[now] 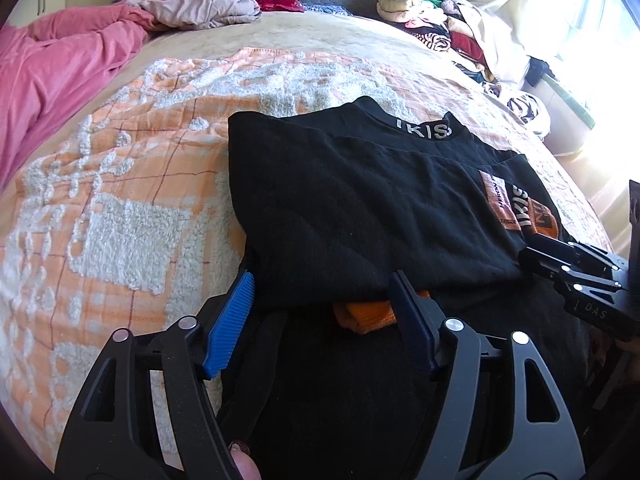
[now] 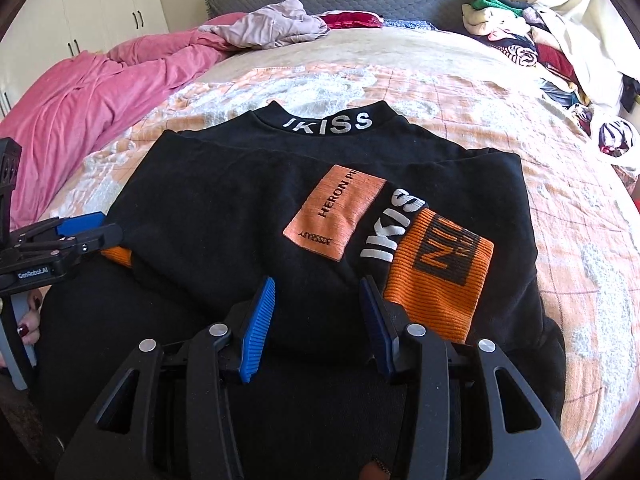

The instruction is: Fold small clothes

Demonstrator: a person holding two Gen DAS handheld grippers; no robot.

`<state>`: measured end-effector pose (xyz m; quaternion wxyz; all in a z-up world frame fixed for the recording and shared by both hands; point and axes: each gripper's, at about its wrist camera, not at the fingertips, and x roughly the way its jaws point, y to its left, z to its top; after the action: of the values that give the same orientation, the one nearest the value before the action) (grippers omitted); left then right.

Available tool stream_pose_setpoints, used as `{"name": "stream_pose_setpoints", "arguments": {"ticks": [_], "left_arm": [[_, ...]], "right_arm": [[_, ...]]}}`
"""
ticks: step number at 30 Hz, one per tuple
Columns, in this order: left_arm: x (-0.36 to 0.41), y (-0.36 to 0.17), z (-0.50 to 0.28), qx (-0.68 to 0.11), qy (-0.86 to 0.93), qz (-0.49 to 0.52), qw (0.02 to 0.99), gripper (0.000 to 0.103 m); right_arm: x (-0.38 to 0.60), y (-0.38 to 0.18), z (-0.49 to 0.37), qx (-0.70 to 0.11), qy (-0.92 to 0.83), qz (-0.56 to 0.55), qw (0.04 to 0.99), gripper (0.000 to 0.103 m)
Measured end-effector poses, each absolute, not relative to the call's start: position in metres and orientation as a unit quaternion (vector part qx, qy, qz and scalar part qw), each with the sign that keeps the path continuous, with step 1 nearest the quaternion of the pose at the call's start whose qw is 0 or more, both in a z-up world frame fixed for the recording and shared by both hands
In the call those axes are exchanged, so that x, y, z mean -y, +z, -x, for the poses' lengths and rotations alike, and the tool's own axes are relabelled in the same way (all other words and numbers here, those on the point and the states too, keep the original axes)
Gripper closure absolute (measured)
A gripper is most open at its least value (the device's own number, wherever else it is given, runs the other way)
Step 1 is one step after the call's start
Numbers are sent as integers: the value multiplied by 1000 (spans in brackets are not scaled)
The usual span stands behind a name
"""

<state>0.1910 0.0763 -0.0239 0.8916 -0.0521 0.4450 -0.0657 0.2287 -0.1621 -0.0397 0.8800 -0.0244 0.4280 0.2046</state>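
Observation:
A black sweatshirt (image 1: pixel 352 208) with "IKISS" on the collar lies partly folded on the bed; it also shows in the right wrist view (image 2: pixel 224 208). Its sleeves are folded over the body, with an orange cuff (image 2: pixel 436 276) and an orange patch (image 2: pixel 336 216) on top. My left gripper (image 1: pixel 320 312) is open at the near left edge of the folded part, over another orange cuff (image 1: pixel 364 314). My right gripper (image 2: pixel 318 316) is open at the near edge, beside the orange cuff. Each gripper shows in the other's view: the right (image 1: pixel 532 254), the left (image 2: pixel 106 230).
The bed has an orange and white textured blanket (image 1: pixel 132 184). A pink duvet (image 1: pixel 52 64) lies at the far left, a beige garment (image 1: pixel 200 8) near the headboard, and a pile of clothes (image 1: pixel 432 24) at the far right by the window.

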Motion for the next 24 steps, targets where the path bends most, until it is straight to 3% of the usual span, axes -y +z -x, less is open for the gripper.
{"name": "stream_pose_setpoints", "arguments": {"ticks": [14,17,21,24], "left_arm": [[-84,0,-182,-422,-69,71,901,40],[-85,6,-180,-414,-68,73,905,35],[-90,12,-178,-409,-60,74,908,34],[-94,19,-174,-403,-58,82,910,31]], "right_arm": [[162,-32,-223,-425,200,25,882,59],[162,-27,-220,-423,199,24,884,58],[166,-17,-215,-409,193,22,892,47],[171,-9,-213,-398,195,16,896,46]]}}
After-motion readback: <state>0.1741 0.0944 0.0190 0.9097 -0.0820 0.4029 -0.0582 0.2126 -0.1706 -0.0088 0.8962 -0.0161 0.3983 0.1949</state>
